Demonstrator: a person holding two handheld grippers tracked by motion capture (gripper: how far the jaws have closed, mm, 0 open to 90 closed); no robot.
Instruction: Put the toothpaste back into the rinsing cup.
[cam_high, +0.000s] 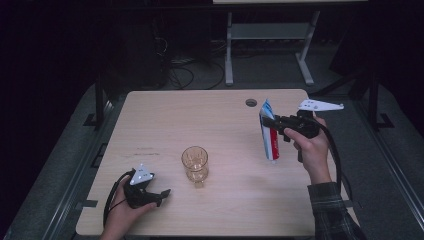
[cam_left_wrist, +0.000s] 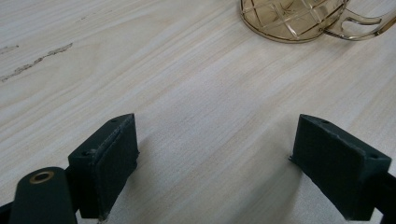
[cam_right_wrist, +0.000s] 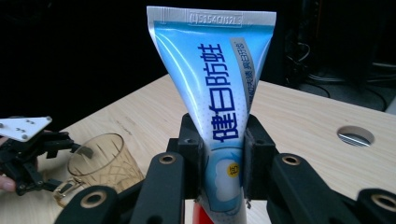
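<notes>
Here, a tube is held upright by the right gripper, off to the right of the glass.

From the high view, the tube's long axis is seen near vertical, crimped end up, above the table; the left gripper lies nearer the glass, jaws spread and empty. In the left gripper view, the glass is found ahead and rightward. In the right gripper view, the tube is clamped between both pads, with the glass placed low left.
</notes>
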